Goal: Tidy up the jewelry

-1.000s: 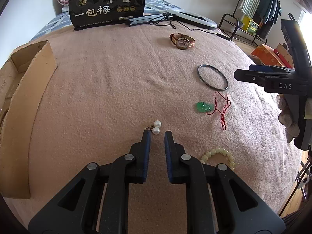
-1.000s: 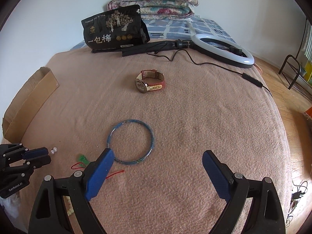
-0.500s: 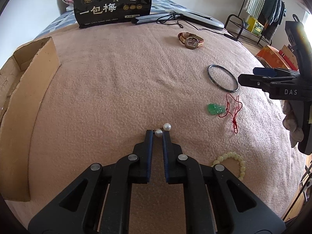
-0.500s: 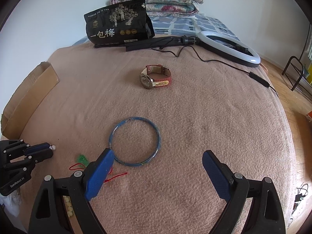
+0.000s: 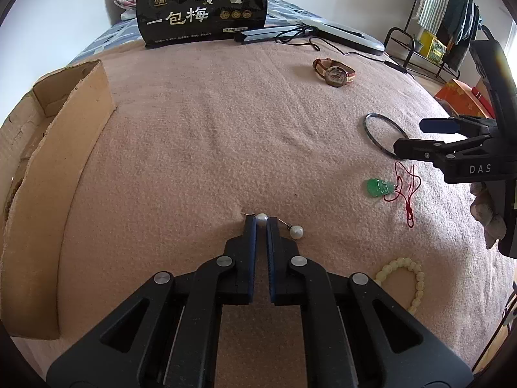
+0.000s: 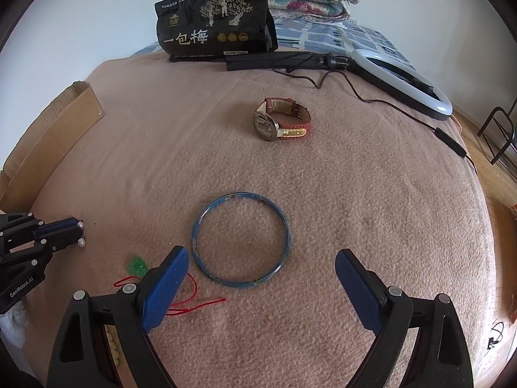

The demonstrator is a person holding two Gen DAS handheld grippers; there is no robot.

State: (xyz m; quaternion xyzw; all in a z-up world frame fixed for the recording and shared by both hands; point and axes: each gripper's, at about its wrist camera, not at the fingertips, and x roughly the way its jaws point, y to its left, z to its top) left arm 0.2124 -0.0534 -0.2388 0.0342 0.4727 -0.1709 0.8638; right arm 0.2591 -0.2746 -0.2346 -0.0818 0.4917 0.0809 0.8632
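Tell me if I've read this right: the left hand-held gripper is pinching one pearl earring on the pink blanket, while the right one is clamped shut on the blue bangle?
Not quite. The right hand-held gripper is wide open, hovering by the blue bangle without gripping it, as the right wrist view shows. The rest holds: the left hand-held gripper pinches one pearl earring on the pink blanket.

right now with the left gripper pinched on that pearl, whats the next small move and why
Probably lift the left gripper slowly, straight up. Its fingers look closed on one pearl of the pearl earrings, while the second pearl lies just outside the right finger on the blanket. A gentle lift would show whether both come along before carrying them toward the cardboard box.
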